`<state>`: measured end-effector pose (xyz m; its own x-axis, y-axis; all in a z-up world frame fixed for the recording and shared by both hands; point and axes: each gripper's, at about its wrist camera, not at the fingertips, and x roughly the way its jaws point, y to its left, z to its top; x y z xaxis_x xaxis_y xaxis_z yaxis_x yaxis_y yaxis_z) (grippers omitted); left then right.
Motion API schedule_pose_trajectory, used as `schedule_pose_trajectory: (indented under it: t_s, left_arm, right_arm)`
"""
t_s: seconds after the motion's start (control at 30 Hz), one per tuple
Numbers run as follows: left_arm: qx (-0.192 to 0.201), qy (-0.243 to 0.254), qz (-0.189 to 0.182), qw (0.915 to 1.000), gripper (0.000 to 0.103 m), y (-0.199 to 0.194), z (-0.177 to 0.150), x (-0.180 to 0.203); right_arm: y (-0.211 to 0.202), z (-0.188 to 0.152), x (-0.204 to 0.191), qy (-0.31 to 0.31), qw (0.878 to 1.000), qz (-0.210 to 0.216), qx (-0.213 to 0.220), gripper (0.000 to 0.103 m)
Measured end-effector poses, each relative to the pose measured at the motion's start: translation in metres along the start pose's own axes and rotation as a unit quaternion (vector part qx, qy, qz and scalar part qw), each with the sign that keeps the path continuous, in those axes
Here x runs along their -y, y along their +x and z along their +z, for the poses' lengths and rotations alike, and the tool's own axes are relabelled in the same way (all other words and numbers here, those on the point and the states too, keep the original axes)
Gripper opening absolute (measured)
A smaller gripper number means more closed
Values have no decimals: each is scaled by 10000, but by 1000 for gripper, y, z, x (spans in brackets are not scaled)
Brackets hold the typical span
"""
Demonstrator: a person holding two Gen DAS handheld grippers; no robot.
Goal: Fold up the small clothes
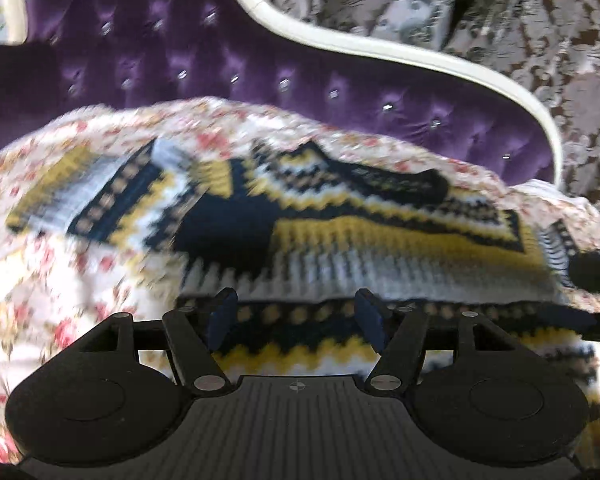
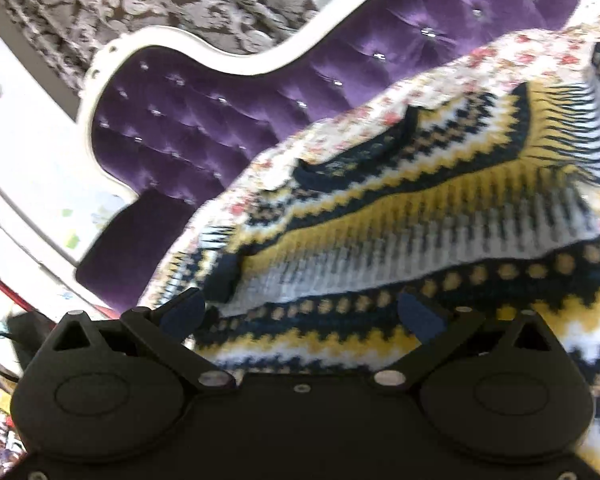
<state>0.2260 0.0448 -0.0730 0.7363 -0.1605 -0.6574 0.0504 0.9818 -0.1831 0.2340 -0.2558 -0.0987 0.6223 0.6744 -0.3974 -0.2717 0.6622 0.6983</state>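
A small knitted sweater with navy, yellow and white zigzag bands lies spread on a floral bedcover. It also shows in the right wrist view, neck opening toward the headboard. My left gripper is open, its blue-padded fingers wide apart just above the sweater's near part. My right gripper is open too, over the sweater's lower band, with nothing between its fingers. Both views are blurred by motion.
A purple tufted headboard with a white curved frame stands behind the bed. Patterned grey-brown wall lies beyond. In the right wrist view the bed's side edge drops off at left, with clutter below.
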Motion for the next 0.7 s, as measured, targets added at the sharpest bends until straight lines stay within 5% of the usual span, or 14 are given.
schedule_pose_trajectory:
  t_s: [0.13, 0.4, 0.53, 0.7]
  left_arm:
    - [-73, -245, 47, 9997, 63, 6, -17, -16]
    - [34, -188, 122, 9997, 63, 3, -29, -13]
    - [45, -339, 8, 9994, 63, 4, -28, -18]
    - [56, -424, -54, 9991, 63, 4, -29, -20]
  right_arm:
    - [25, 7, 2, 651, 9967, 401, -258, 103]
    - [107, 25, -48, -312, 9949, 240, -929, 102]
    - [144, 28, -70, -733, 9912, 151, -1092, 79]
    - [181, 26, -76, -755, 9865, 253, -1433, 72]
